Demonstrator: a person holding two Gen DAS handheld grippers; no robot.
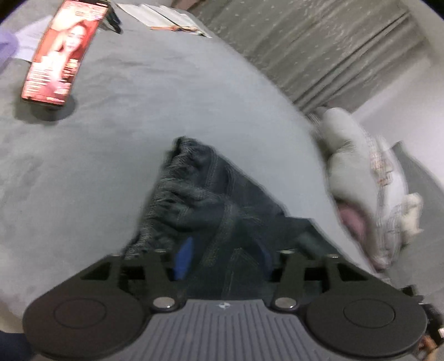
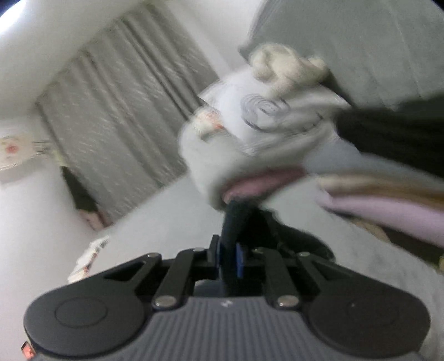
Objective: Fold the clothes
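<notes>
Both views were motion-blurred, so read this loosely. Your left hand-held gripper had its fingers set wide apart with dark denim jeans bunched between and ahead of them — one blue pad showed beside the cloth, but whether the fingers were actually pinching the fabric I couldn't tell. The jeans ran forward from the gripper onto the grey bed, rumpled and ridged, seams twisted, nothing flat or squared.

Your right hand-held gripper was closed tight on a thin dark strip of cloth that stood up between the blue pads; it looked like an edge of the same dark garment, though blur kept me from confirming that.

Progress, as a judgement: this garment was not folded at that moment. It was in hand and mid-manipulation, so either being lifted to lay out or being brought over for a fold — the frames fitted both.

Beyond it sat a heap of pale clothes with a cream fuzzy piece on top, crumpled, so that lot looked unfolded. Nearer the right edge, lilac and tan layers lay in flat stacked bands, which may have been folded items — too smeared to be sure.

A phone on a stand and some papers sat at the far side of the bed.
</notes>
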